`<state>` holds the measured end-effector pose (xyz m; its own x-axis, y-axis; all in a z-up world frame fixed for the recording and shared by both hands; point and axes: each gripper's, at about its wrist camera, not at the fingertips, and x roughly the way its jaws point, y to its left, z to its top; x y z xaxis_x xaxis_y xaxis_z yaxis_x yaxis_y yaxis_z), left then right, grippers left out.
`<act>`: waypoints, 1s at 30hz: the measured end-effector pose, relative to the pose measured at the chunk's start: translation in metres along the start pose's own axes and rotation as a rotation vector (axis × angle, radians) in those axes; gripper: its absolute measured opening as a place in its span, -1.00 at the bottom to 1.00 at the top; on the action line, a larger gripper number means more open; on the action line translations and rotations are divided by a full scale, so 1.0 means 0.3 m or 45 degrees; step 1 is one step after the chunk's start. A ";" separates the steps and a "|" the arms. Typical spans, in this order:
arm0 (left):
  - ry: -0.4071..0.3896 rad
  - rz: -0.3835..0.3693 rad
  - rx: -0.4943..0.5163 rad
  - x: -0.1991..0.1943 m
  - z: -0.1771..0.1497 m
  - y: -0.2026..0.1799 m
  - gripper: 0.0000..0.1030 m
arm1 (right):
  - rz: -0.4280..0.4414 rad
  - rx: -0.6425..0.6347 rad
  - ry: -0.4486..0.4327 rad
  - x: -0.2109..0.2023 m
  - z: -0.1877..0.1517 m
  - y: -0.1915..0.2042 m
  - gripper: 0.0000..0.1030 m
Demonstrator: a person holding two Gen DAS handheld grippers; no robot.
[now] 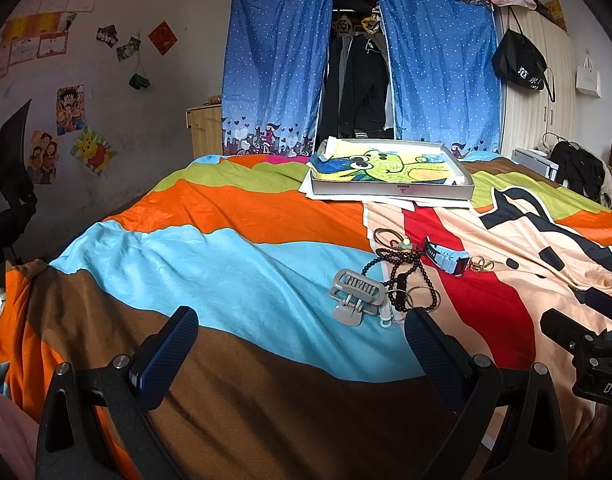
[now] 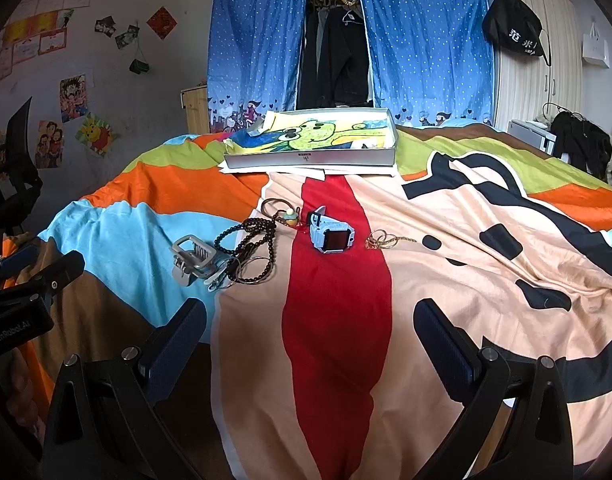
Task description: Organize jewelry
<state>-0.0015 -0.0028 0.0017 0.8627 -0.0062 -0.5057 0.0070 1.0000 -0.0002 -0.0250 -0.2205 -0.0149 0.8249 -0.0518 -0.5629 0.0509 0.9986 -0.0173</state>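
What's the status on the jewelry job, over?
Left gripper and right gripper open, empty. Beads, watch, hair clip loose on bedspread. Box beyond; path clear.

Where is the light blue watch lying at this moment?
The light blue watch lies on the red stripe of the bedspread, between the dark bead strings on its left and the small gold rings on its right.
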 end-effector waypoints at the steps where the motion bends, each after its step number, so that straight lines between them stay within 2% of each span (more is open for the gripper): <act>1: 0.001 -0.001 0.000 0.000 0.000 0.000 1.00 | 0.001 0.001 0.001 0.001 0.001 -0.001 0.98; 30: 0.002 -0.001 -0.001 0.002 -0.003 -0.003 1.00 | 0.003 0.017 0.017 0.003 0.000 -0.005 0.98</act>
<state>-0.0014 -0.0037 0.0005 0.8619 -0.0069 -0.5071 0.0072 1.0000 -0.0013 -0.0243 -0.2222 -0.0154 0.8176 -0.0493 -0.5737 0.0568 0.9984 -0.0049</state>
